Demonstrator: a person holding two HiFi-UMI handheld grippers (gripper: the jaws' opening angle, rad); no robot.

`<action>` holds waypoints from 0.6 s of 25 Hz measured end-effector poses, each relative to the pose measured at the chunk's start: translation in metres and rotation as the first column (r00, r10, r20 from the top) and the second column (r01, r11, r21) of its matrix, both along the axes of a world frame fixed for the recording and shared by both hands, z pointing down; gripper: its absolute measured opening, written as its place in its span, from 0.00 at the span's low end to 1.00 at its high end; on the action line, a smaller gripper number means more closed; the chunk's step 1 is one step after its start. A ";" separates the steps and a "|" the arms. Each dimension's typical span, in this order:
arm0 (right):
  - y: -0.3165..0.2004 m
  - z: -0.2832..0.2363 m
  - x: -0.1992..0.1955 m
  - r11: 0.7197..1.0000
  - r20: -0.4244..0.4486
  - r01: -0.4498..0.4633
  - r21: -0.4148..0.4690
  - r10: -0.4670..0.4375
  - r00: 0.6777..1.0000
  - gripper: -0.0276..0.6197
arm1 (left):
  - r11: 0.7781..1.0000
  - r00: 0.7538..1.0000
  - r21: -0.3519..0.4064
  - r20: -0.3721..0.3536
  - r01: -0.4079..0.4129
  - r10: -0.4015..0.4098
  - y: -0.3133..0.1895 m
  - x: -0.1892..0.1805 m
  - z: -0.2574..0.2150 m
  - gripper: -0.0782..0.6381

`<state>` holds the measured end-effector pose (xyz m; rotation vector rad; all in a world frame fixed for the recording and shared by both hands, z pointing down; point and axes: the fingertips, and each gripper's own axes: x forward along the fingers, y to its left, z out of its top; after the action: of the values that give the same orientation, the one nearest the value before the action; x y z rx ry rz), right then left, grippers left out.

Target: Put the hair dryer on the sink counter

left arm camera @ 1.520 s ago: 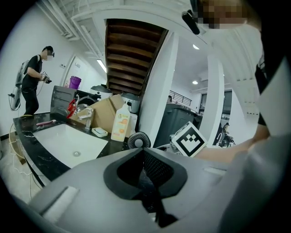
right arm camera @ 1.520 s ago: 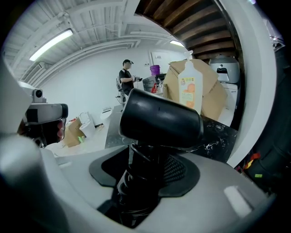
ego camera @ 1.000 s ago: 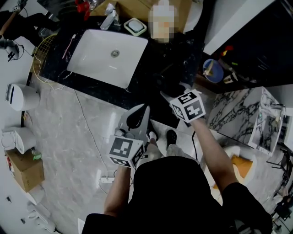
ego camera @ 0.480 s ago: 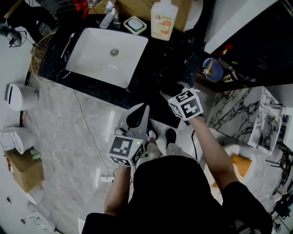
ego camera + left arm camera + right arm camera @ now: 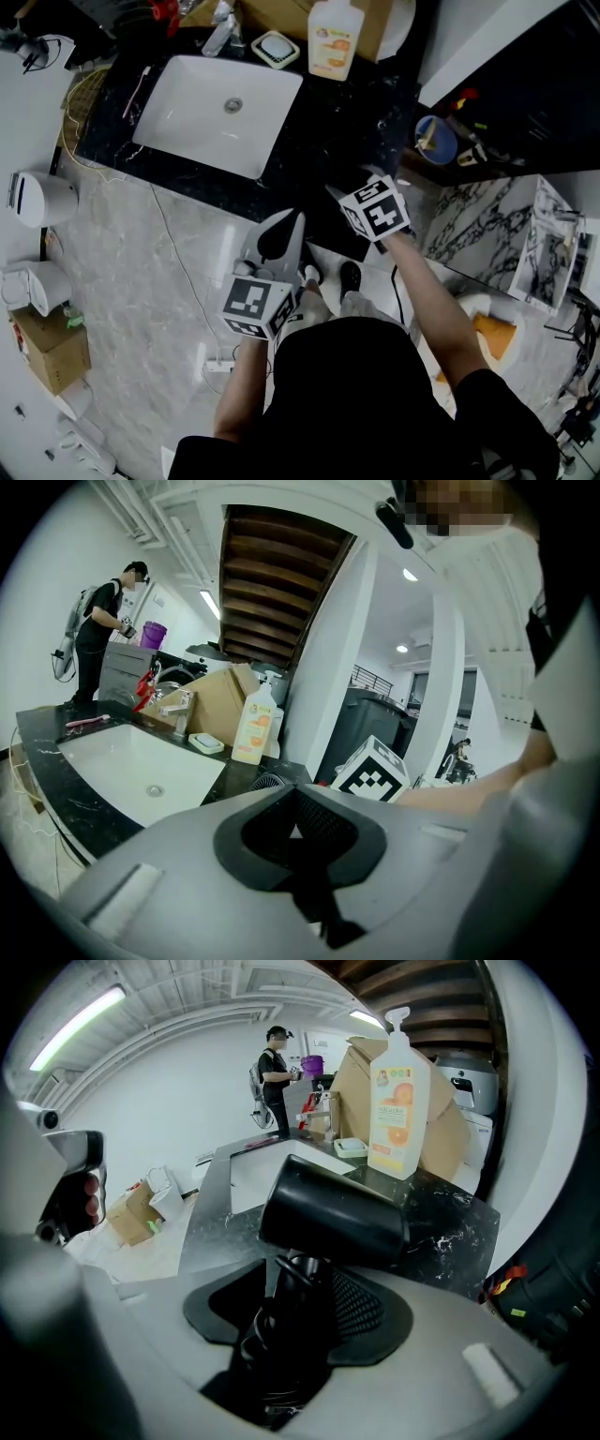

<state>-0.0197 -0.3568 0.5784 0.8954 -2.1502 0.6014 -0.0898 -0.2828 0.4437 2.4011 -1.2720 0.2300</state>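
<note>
My right gripper is shut on the handle of a black hair dryer. In the right gripper view the dryer's barrel lies crosswise above the jaws, over the black marble sink counter. Seen from the head view, the dryer is hard to tell from the dark counter beneath it. My left gripper hangs lower, in front of the counter's front edge, with its jaws together and nothing between them. The white sink basin lies to the left of both grippers.
An orange-labelled soap bottle, a soap dish and a faucet stand at the counter's back. A blue bowl sits to the right. White appliances, a cardboard box and a cable stand on the floor. A person stands far off.
My right gripper has shifted slightly up and to the left over the counter with the hair dryer. The left gripper has hardly moved.
</note>
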 end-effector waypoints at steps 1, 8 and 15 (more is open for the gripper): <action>0.000 0.001 0.000 1.000 -0.002 -0.002 -0.001 0.002 1.000 0.38 | 1.000 1.000 -0.004 0.000 0.000 0.000 0.001 0.000 0.001 0.11; 0.001 0.003 -0.005 1.000 -0.028 0.013 -0.012 -0.014 1.000 0.39 | 1.000 1.000 -0.017 -0.001 -0.004 0.004 0.003 0.002 0.002 0.11; 0.001 0.001 -0.008 1.000 -0.026 -0.001 -0.022 0.000 1.000 0.39 | 1.000 1.000 -0.006 -0.004 -0.003 0.003 0.005 0.002 0.000 0.11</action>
<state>-0.0277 -0.3559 0.5790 0.8874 -2.1162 0.6086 -0.0877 -0.2780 0.4438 2.3978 -1.2638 0.2290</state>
